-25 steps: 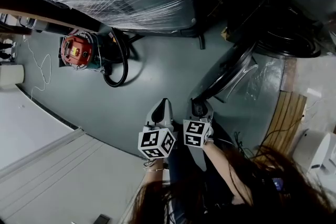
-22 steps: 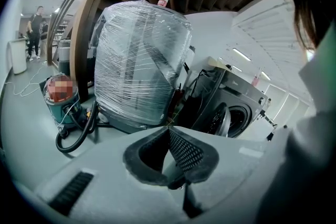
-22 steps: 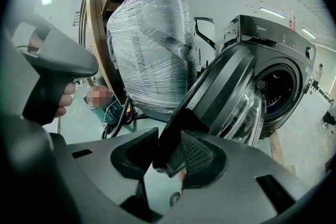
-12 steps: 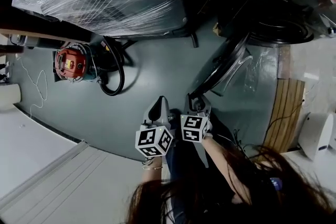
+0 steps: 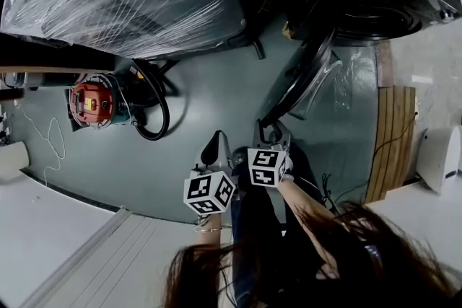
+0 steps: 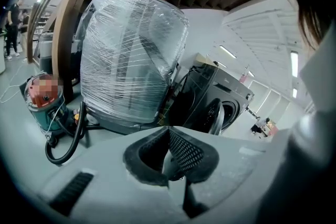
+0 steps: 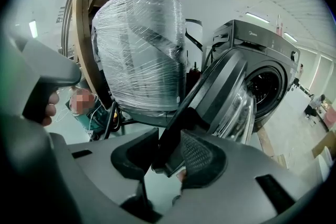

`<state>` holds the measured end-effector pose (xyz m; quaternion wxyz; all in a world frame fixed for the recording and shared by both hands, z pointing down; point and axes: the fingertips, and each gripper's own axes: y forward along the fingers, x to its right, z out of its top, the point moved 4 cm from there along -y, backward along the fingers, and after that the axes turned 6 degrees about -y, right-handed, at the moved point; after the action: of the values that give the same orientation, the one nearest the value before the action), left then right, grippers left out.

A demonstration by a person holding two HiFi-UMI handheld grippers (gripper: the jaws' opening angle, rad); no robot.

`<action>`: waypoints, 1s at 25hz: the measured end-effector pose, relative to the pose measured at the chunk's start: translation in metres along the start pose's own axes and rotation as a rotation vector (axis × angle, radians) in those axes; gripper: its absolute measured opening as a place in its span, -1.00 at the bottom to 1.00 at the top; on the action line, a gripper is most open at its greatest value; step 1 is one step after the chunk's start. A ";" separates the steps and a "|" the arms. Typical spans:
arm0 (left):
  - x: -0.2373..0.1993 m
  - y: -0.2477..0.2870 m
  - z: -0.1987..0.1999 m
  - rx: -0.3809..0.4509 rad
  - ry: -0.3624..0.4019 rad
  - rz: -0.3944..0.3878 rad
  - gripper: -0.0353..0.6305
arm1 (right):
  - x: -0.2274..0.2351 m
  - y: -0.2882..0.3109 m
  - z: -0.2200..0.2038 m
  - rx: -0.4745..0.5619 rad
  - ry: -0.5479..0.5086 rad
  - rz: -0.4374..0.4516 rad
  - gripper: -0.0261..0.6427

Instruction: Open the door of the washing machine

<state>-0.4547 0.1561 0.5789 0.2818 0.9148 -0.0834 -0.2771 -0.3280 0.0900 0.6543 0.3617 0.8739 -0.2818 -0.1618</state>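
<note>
Door (image 5: 307,76), round and dark-rimmed with a clear glass bowl, stands swung well out from the dark-grey front-loading washing machine (image 5: 375,11) at the far right edge of the grey-green floor (image 5: 209,90). In the head view your right gripper (image 5: 268,132) sits at the door's free edge. Your left gripper (image 5: 214,148) hangs just beside it over bare floor, touching nothing.

In the left gripper view the left gripper (image 6: 169,152) has its mesh pads pressed together with nothing between them. Beyond them, the washing machine (image 6: 210,97) stands just right of a tall appliance wrapped in clear film (image 6: 131,60).

In the right gripper view the right gripper (image 7: 170,157) clamps the door's (image 7: 215,92) dark rim between its pads, and the drum mouth lies exposed behind.

You look to be late in the opening step. The next move calls for carrying the rim round its hinge arc rather than pulling straight, then parting the jaws to let go.

Against a second ago, your hold on the rim is the same. The machine and the wrapped appliance sit nearer the top of the head view, so your head has shifted. Whether the door has swung wider, you cannot tell for sure.
</note>
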 end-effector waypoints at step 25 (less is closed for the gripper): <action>-0.054 -0.001 0.031 -0.015 0.031 -0.031 -0.85 | -0.031 0.035 0.040 0.028 0.070 -0.081 -0.55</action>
<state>-0.5165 0.1593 0.5821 0.2857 0.9180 -0.0628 -0.2677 -0.3849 0.0672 0.6542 0.3522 0.8946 -0.2357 -0.1418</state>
